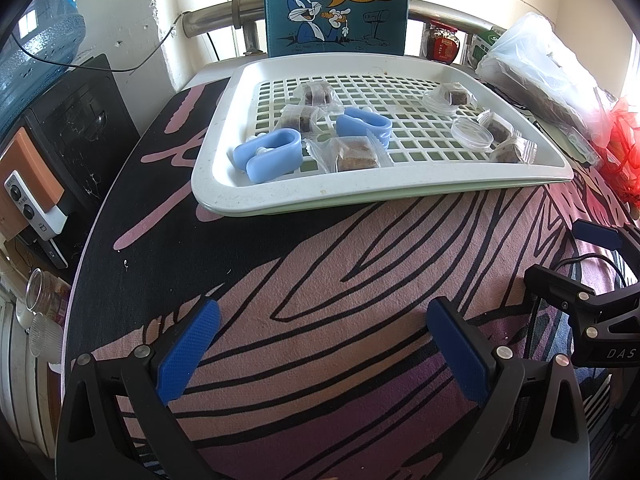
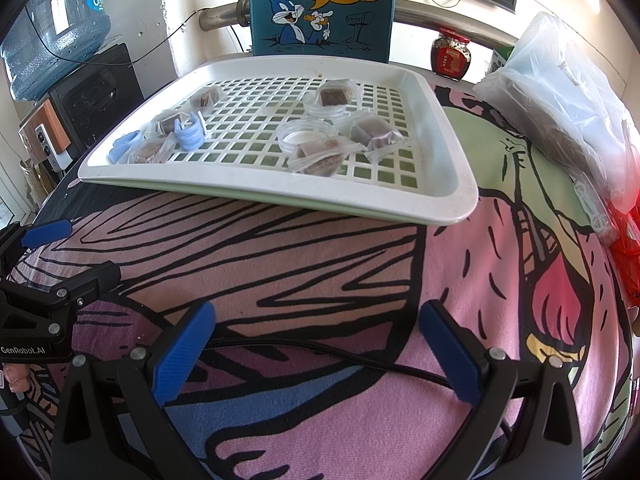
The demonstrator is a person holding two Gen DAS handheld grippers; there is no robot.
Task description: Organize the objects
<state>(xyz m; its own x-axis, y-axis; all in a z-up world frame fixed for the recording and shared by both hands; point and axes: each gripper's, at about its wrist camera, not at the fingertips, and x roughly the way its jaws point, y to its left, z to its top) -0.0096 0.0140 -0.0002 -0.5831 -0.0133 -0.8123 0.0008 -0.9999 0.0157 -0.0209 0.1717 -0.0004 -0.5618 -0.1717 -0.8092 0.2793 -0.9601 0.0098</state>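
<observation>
My left gripper (image 1: 324, 344) has its blue pads spread wide with nothing between them, hovering over the pink-and-black patterned cloth (image 1: 340, 264). My right gripper (image 2: 316, 344) is likewise wide apart and empty, with a black cable (image 2: 320, 354) running across the cloth between its fingers. The two tools sit side by side, near each other. Ahead of both, I see an open stretch of bare cloth up to the near rim of the white slotted tray (image 1: 360, 196). On the tray lie two blue clips (image 1: 268, 154), several wrapped brown snack squares (image 1: 354, 152) and two clear round lids (image 2: 306, 134), scattered with gaps between them. Behind the tray's far rim stands a teal cartoon box (image 1: 336, 4). A plastic bag (image 2: 568, 96) crowds the table's right edge, just beside the tray.
</observation>
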